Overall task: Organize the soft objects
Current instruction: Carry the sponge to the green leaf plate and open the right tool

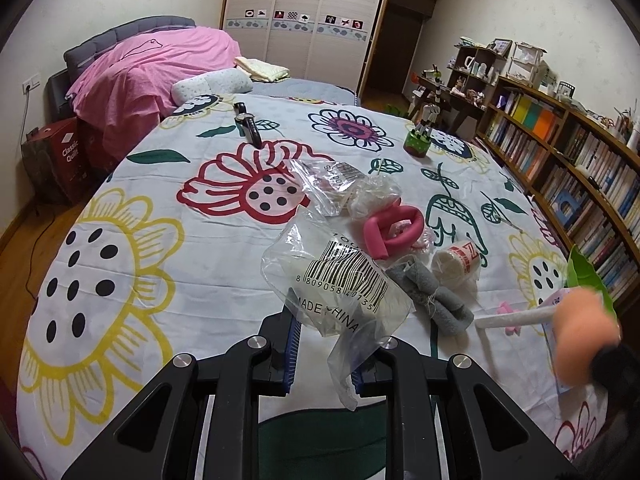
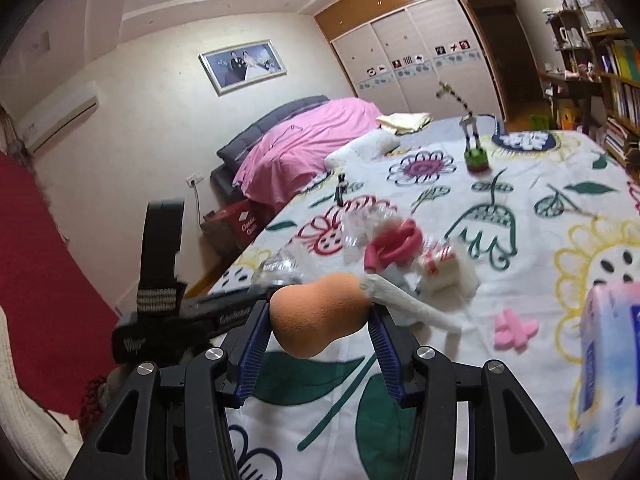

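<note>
Two grippers up front: left gripper pinched tight on clear plastic bag with barcode print, bag lifted off floral bedspread; right gripper partway closed, pads clamping orange teardrop sponge clear of the cover. Just past the bag on the spread: grey sock, white roll with red print, pink foam curler, more crumpled clear bags. White sock and pink foam flower near the sponge, pale-blue tissue pack at right edge. Farther out: wristwatch, zebra figure on green base. Beyond: pink blanket over grey headboard, wardrobe at back wall, bookshelf along right side.
</note>
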The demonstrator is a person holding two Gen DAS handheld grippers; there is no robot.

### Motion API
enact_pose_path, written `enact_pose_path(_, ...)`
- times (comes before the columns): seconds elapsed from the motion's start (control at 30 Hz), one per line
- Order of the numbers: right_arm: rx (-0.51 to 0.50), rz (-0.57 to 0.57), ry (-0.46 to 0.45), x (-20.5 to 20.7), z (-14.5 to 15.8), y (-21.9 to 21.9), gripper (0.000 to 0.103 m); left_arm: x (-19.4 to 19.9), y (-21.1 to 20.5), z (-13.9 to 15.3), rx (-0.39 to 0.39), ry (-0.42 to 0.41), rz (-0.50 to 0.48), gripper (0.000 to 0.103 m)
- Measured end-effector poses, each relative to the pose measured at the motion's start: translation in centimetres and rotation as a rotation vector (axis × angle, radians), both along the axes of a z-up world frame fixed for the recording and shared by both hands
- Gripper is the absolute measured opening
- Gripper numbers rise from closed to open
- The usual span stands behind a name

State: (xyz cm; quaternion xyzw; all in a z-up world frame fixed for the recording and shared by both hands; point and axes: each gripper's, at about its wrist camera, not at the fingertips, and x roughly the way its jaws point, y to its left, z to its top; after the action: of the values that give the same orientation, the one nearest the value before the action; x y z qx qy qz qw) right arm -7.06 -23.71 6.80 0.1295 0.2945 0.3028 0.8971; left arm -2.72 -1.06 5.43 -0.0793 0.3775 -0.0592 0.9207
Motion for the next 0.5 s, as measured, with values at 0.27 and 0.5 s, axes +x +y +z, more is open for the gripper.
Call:
enact_pose_path(0.27, 0.080, -0.029, -0.089, -0.3, 3.1, -3.2, 0.055, -0.3, 0.0, 0.6, 0.005, -0.006, 0.000, 0.021)
enact_pose_path(0.5, 0.059, -0.125, -0.123, -0.8, 4.4, -5.8, 0.055, -0.5, -1.2, 1.0, 0.013, -0.013, -0.039, 0.021)
